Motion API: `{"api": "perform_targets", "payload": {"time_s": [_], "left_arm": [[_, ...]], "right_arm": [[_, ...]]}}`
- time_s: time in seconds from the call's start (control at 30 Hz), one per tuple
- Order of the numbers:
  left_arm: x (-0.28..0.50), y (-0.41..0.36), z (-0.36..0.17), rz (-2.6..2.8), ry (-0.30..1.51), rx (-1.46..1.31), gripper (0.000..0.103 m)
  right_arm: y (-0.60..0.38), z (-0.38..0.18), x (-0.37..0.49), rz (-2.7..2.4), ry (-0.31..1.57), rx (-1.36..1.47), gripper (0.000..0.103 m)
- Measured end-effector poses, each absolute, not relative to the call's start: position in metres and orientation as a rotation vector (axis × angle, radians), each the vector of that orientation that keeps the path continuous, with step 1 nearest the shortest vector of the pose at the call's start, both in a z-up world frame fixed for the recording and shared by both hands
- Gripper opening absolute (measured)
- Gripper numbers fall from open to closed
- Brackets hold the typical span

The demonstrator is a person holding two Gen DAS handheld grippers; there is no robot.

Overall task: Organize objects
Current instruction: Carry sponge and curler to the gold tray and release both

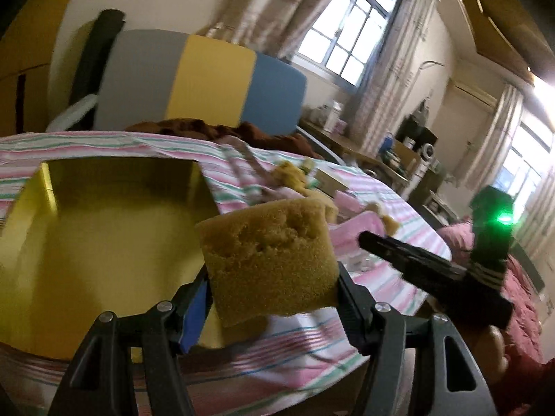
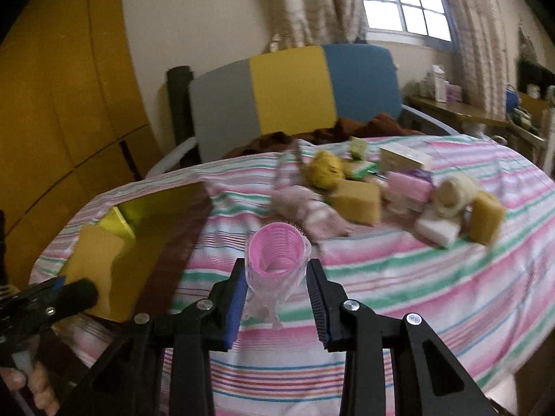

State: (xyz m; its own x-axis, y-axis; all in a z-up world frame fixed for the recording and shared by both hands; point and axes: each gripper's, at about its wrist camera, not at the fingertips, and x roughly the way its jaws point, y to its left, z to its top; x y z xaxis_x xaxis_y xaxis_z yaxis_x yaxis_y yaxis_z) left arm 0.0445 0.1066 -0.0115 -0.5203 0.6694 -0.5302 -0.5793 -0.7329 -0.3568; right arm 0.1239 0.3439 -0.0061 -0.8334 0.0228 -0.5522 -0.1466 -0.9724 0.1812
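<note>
My left gripper (image 1: 272, 284) is shut on a tan sponge (image 1: 267, 256) and holds it above the near right edge of an open yellow box (image 1: 104, 228) on the striped cloth. In the right wrist view the same sponge (image 2: 93, 260) hangs over the box (image 2: 138, 239), with the left gripper (image 2: 69, 294) at the lower left. My right gripper (image 2: 277, 294) is shut on a pink hair roller in a clear wrapper (image 2: 275, 256), held above the cloth. The right gripper (image 1: 416, 263) also shows at the right of the left wrist view.
A pile lies further back on the striped tablecloth (image 2: 416, 294): two more tan sponges (image 2: 357, 201) (image 2: 487, 220), a yellow plush (image 2: 326, 168), pink packets (image 2: 409, 182), a white block (image 2: 437, 230), small boxes (image 2: 402, 157). A grey-yellow-blue chair back (image 2: 291, 93) stands behind the table.
</note>
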Motion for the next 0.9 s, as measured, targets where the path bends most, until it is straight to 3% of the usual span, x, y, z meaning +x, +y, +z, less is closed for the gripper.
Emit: {"api": "perform_targets", "payload": {"time_s": [0.23,0.47,0.7,0.77,0.83,0.9], "left_arm": [[0.016,0.052,-0.016,2.442,-0.183,-0.92,0.066],[-0.013,0.011,-0.035,2.545,-0.169,-1.078,0.066],[-0.025,-0.02,-0.053,2.561,-0.229,-1.223,0.07],[-0.024,-0.024,-0.056,2.571,-0.24,-1.247,0.073],[-0.023,-0.027,-0.056,2.592,-0.25,-1.255,0.082],[-0.021,-0.029,-0.053,2.621,-0.262,-1.245,0.088]], "right_arm": [[0.278,0.019,0.107,3.121,0.267,-0.895,0.035],[0.211,0.008,0.077,3.259,0.237,-1.072,0.035],[0.172,-0.016,0.052,3.264,0.38,-1.295,0.037],[0.167,-0.02,0.049,3.253,0.431,-1.329,0.044],[0.167,-0.021,0.051,3.253,0.455,-1.317,0.058],[0.167,-0.021,0.056,3.253,0.45,-1.292,0.062]]}}
